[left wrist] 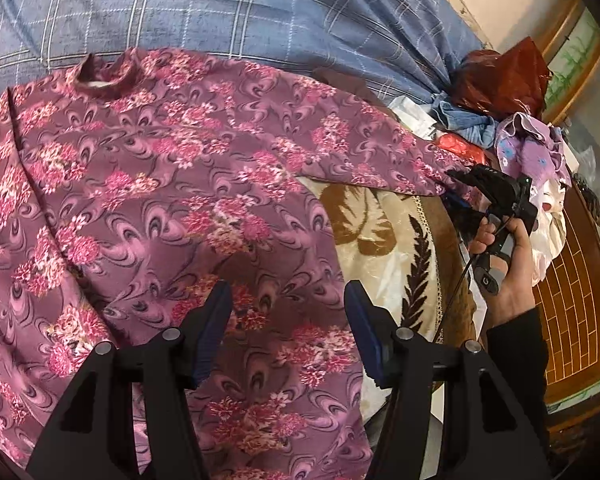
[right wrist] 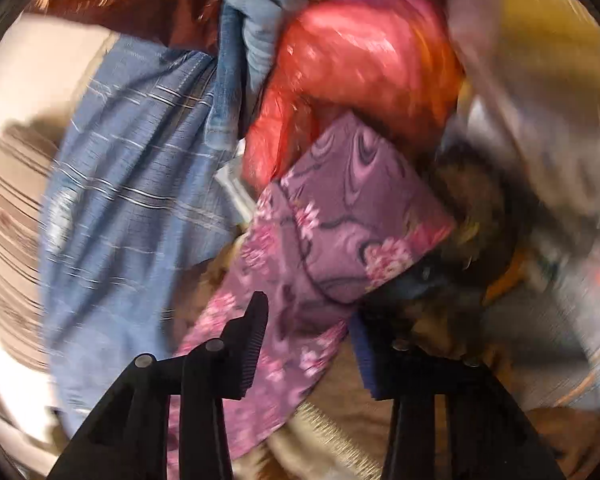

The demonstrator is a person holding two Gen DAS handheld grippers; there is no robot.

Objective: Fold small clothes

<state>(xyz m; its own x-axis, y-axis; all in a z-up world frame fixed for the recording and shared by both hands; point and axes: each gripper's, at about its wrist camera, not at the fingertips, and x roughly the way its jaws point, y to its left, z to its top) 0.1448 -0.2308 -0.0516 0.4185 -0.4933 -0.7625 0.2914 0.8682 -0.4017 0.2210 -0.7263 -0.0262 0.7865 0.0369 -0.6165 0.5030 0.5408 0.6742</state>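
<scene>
Black fingers of the left gripper point(left wrist: 288, 320) are spread apart right up front, with nothing pinched between the blue pads. They're hung over the lower half of the top point(left wrist: 160, 200), a purple-pink floral thing that's been laid flat on the bed, collar pointed away. Its upper part is rested on a blue checked sheet point(left wrist: 220, 12), and a cream blanket point(left wrist: 380, 232) with brown leaves is seen poking out just beside its right edge.

One sleeve point(left wrist: 380, 152) is stretched out to the right, and the right gripper point(left wrist: 460, 178) is held by a hand point(left wrist: 504, 264) right at the cuff. In the right wrist view, pretty smeared tbh, the cuff is caught between the two fingers, which are shown a bit apart. Whether it's actually being pinched can't be told from the blur.

Past the cuff a messy pile point(left wrist: 532, 148) is heaped: denim, lilac fabric, and a shiny red bag point(right wrist: 360, 60) are all crammed together.
</scene>
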